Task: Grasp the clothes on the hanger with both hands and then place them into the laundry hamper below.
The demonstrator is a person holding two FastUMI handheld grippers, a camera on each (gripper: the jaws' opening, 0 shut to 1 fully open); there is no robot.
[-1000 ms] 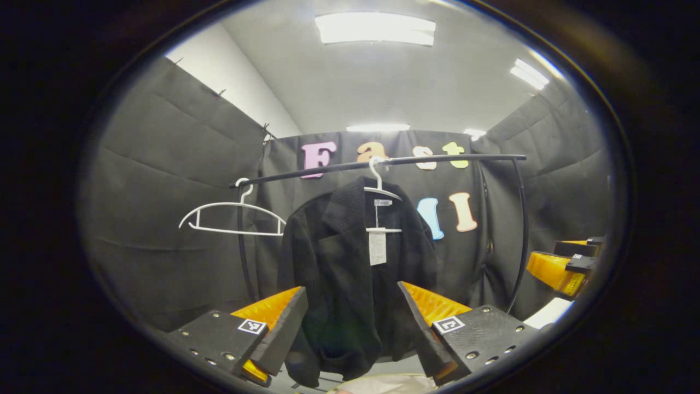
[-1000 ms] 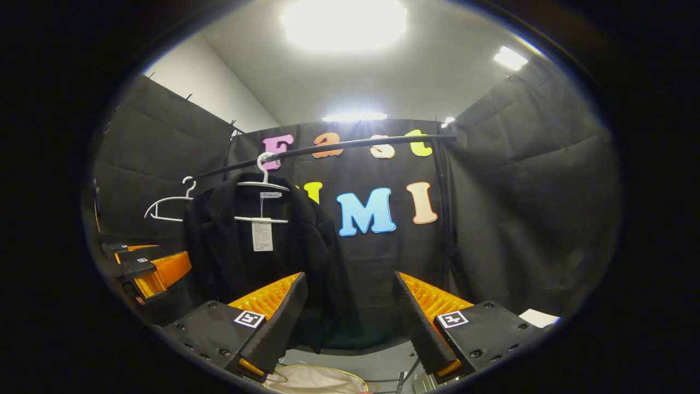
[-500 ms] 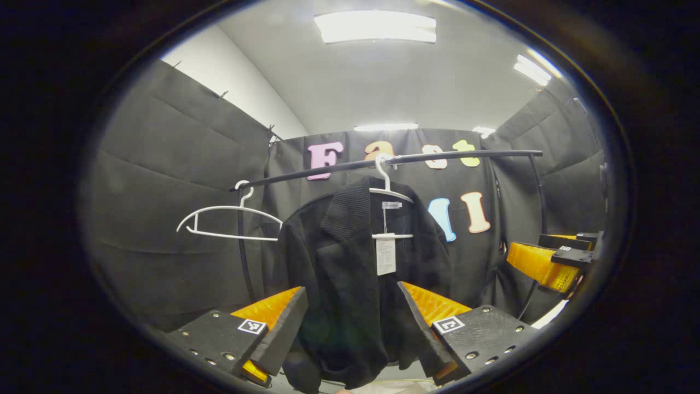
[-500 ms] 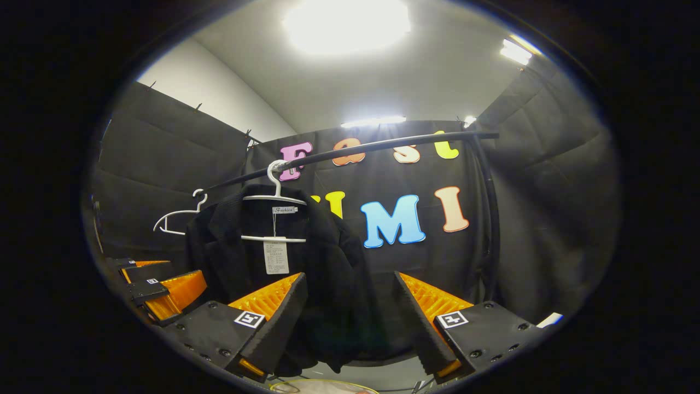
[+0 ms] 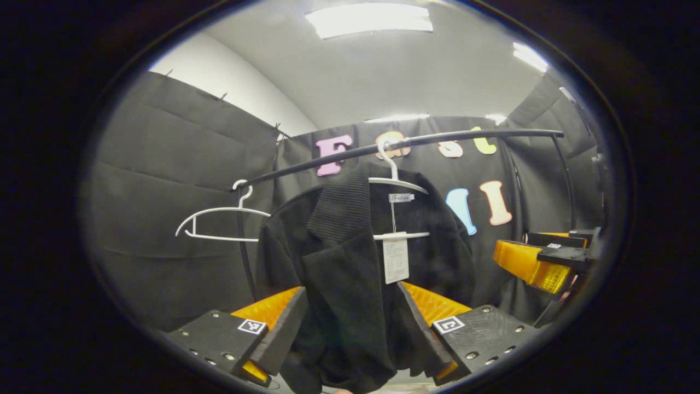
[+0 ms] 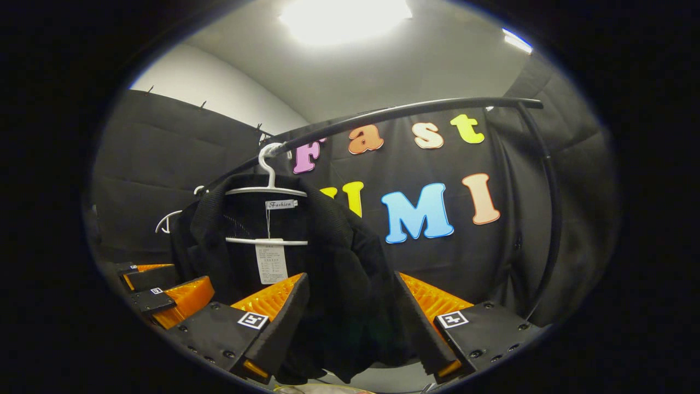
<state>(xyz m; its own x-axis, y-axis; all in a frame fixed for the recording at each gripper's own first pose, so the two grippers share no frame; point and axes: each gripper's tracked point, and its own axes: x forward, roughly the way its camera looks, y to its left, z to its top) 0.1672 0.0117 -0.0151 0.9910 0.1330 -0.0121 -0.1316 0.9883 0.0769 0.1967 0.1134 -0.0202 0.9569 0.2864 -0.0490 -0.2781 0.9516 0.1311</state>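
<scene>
A black jacket hangs on a white hanger from a black rail, a white tag on its collar. My left gripper is open, its fingers either side of the jacket's front lapel, low on the cloth. In the right gripper view the same jacket hangs from the hanger; my right gripper is open around its right shoulder and sleeve. The right gripper shows at the right edge of the left gripper view, and the left gripper at the lower left of the right gripper view.
An empty white hanger hangs on the rail to the jacket's left. The rail's upright post curves down at the right. A pale sliver of the hamper peeks at the very bottom.
Both grippers have moved closer to the jacket, which now looms larger and hangs between each pair of fingers. The hamper has slid almost out of sight below.
</scene>
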